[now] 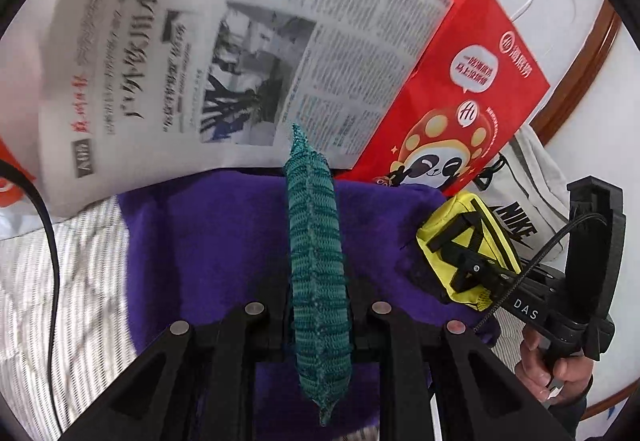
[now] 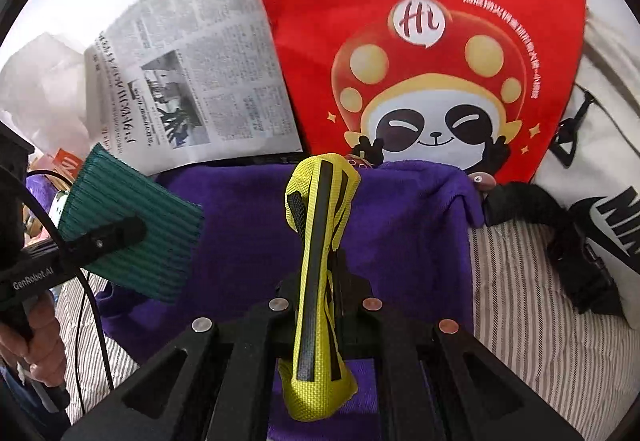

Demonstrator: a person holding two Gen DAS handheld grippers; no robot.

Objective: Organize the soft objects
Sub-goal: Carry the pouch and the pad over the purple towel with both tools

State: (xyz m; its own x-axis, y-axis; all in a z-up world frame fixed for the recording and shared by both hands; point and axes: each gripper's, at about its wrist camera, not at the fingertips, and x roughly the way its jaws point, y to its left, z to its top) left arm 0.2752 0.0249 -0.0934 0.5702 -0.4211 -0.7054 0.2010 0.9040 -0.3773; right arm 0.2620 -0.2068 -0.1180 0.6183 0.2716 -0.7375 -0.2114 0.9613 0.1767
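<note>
My left gripper (image 1: 320, 305) is shut on a teal knitted pouch (image 1: 318, 261), held edge-on above a purple towel (image 1: 208, 241). The pouch also shows flat in the right wrist view (image 2: 132, 229), with the left gripper (image 2: 116, 235) clamped on it. My right gripper (image 2: 320, 293) is shut on a yellow pouch with black straps (image 2: 318, 281), held above the same purple towel (image 2: 400, 225). That yellow pouch shows in the left wrist view (image 1: 468, 241), with the right gripper (image 1: 476, 273) clamped on it.
A newspaper (image 1: 224, 53) and a red panda paper bag (image 2: 420, 53) lie behind the towel on a striped bedsheet (image 2: 516, 281). A white Nike bag (image 2: 608, 177) with a black strap (image 2: 568, 241) lies at the right. A black cable (image 1: 50, 241) runs at the left.
</note>
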